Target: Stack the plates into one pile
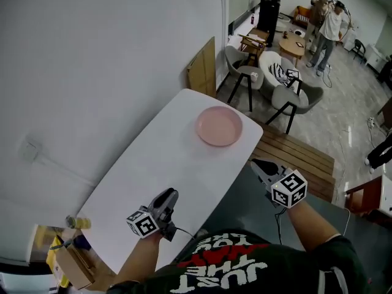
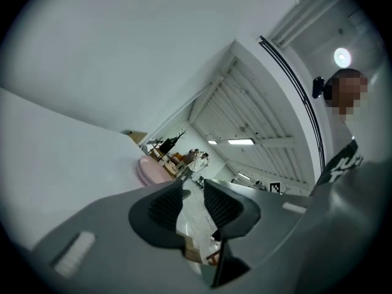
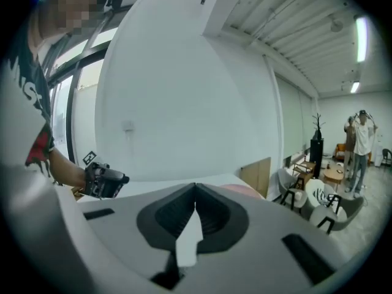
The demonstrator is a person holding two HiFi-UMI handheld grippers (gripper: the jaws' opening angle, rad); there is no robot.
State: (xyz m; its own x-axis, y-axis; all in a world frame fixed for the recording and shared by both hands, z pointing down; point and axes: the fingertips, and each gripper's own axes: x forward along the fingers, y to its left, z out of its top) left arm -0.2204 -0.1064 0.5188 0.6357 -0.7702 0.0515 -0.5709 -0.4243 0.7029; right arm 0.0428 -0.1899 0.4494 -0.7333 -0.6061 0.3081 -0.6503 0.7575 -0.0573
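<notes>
A long white table point(image 1: 141, 182) runs beside the plain white wall point(image 1: 92, 72). A flat wooden panel point(image 1: 202, 71) leans on that wall just past the table's far end, and an open cardboard box point(image 1: 72, 267) and a small yellowish object point(image 1: 78, 223) sit by its near left corner. Beyond the table stand grey shell chairs point(image 1: 236, 63) on dark legs and a white chair with a striped cushion point(image 1: 277, 71), next to a slatted wooden platform point(image 1: 300, 155). Far down the room two people point(image 1: 327, 29) stand close together near a round wooden coffee table point(image 1: 293, 45) and a tall black stand point(image 1: 268, 14).
</notes>
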